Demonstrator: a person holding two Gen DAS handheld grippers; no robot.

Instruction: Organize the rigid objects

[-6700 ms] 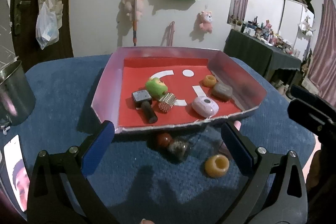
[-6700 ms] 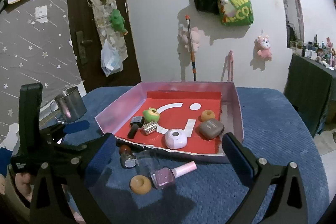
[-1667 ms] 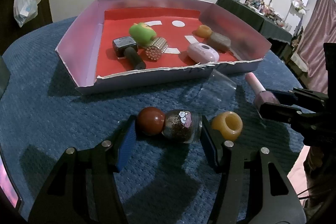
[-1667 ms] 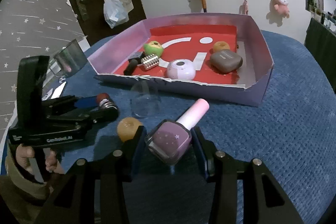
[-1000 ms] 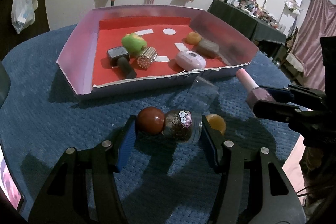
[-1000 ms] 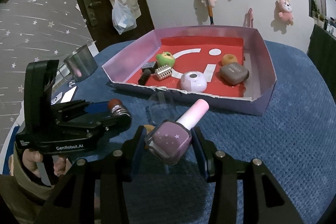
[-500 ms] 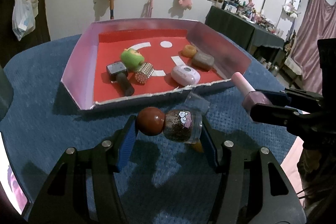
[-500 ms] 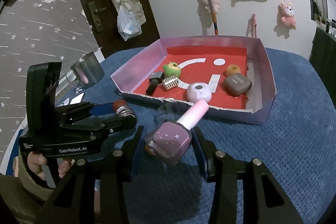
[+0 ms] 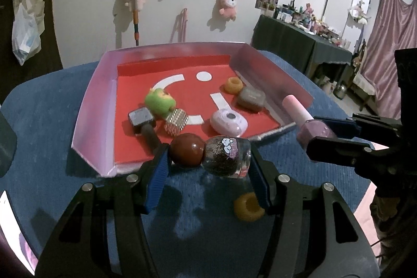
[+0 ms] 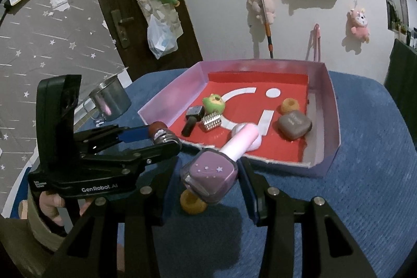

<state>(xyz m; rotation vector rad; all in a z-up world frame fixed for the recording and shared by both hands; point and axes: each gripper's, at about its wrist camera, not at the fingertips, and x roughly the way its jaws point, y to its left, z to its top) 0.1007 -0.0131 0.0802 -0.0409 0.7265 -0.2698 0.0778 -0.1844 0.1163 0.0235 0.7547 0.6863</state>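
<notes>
The left tool (image 9: 209, 160) is clamped on a small glass bottle (image 9: 226, 156) with a round brown cap, held sideways in the air just before the near wall of the pink tray (image 9: 93, 106). The right tool (image 10: 208, 183) grips a purple nail polish bottle (image 10: 209, 175), its pink cap tilted toward the tray's near edge. An orange ring (image 9: 247, 206) lies on the blue bench (image 9: 47, 100) below both tools, while the red tray floor holds a green toy (image 9: 159, 103), a grey case (image 9: 251, 98), another orange ring (image 9: 232, 84) and a pale pink case (image 9: 228, 121), with bare room toward its far wall.
</notes>
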